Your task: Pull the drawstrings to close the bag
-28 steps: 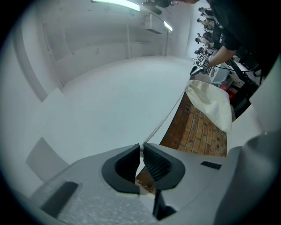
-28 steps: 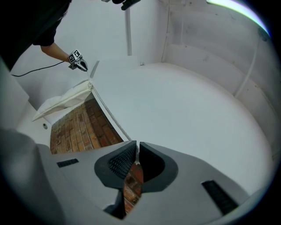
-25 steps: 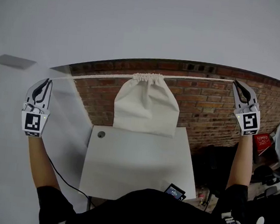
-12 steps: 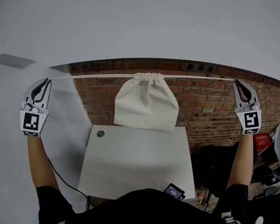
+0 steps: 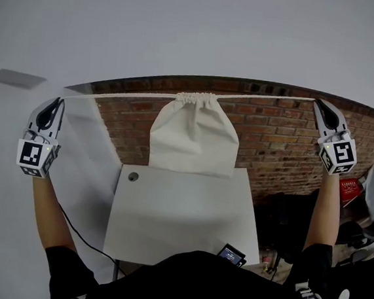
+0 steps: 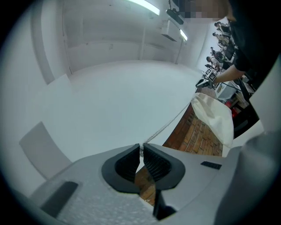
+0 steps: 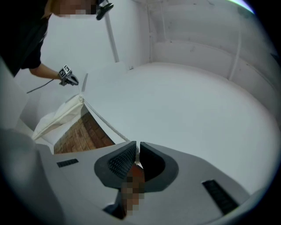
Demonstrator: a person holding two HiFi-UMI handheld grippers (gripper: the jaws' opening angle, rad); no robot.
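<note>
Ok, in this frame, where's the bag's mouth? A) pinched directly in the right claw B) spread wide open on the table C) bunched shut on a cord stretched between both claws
C: the cloth bag hangs with its top pleated shut on the drawstring, which runs straight between the left claw and the right claw.

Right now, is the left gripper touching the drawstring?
Touching. The left gripper view shows the left gripper clamped on the drawstring, running taut to the bag.

L gripper [image 5: 61,100] rolled, bag [image 5: 194,140] higher
</note>
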